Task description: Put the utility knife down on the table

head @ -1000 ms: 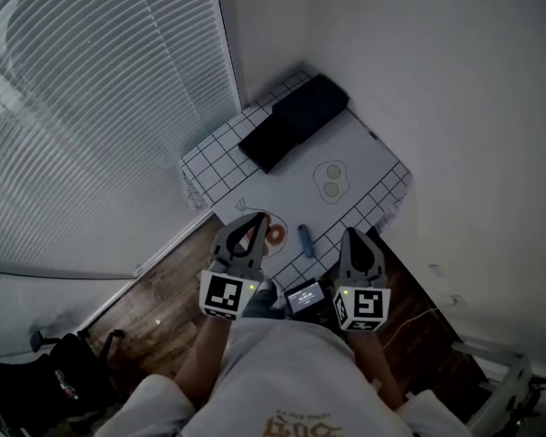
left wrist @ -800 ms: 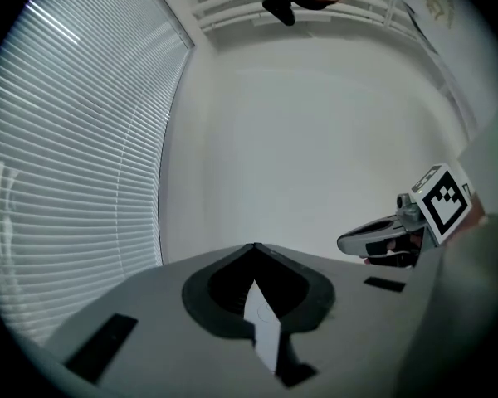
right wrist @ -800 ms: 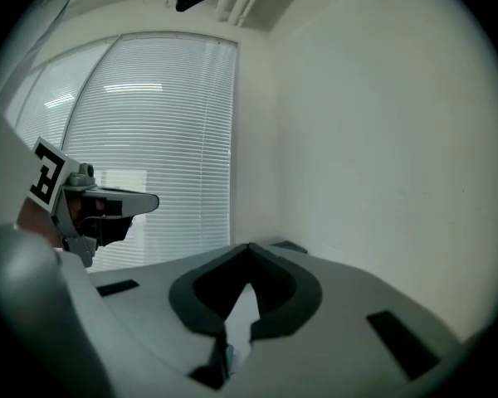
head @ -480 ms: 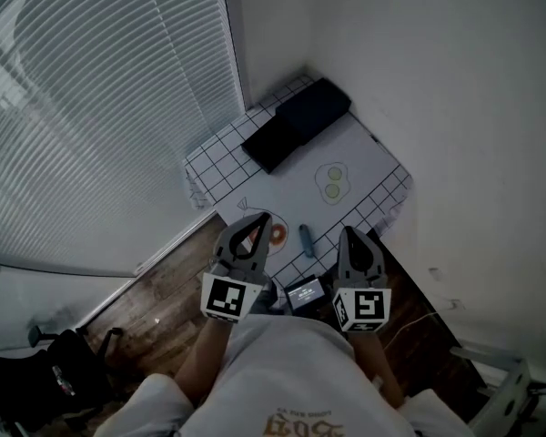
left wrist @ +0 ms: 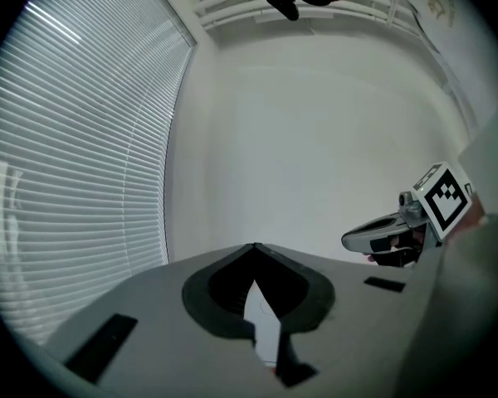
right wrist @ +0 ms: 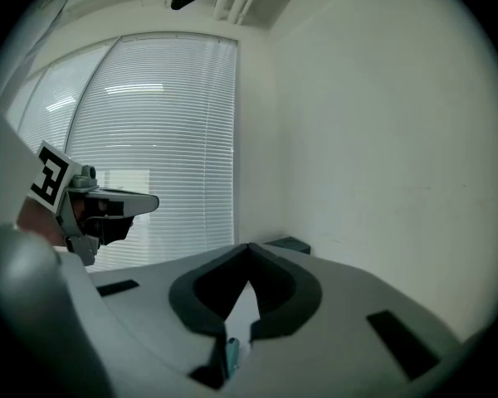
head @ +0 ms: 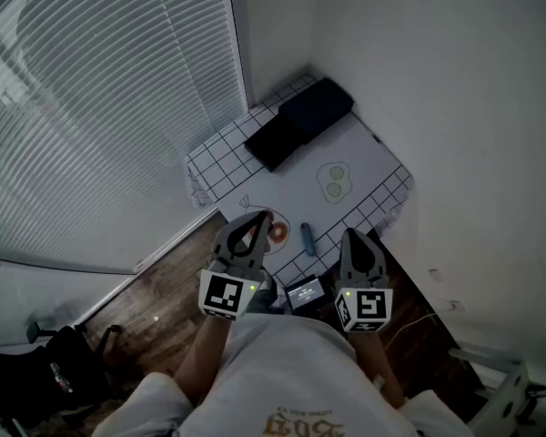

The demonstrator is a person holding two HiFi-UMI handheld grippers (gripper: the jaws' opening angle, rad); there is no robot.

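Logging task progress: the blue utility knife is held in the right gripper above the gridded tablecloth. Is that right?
No. The utility knife lies loose on the gridded tablecloth, apart from the right gripper, whose jaws are shut on nothing. The head view shows it.

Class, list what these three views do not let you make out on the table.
Head view: utility knife too small to show its blade.
Head view: part of the table's near edge hidden behind the left tool.
Left gripper view: tool body blocks most of the table.
Head view: screen print too small.
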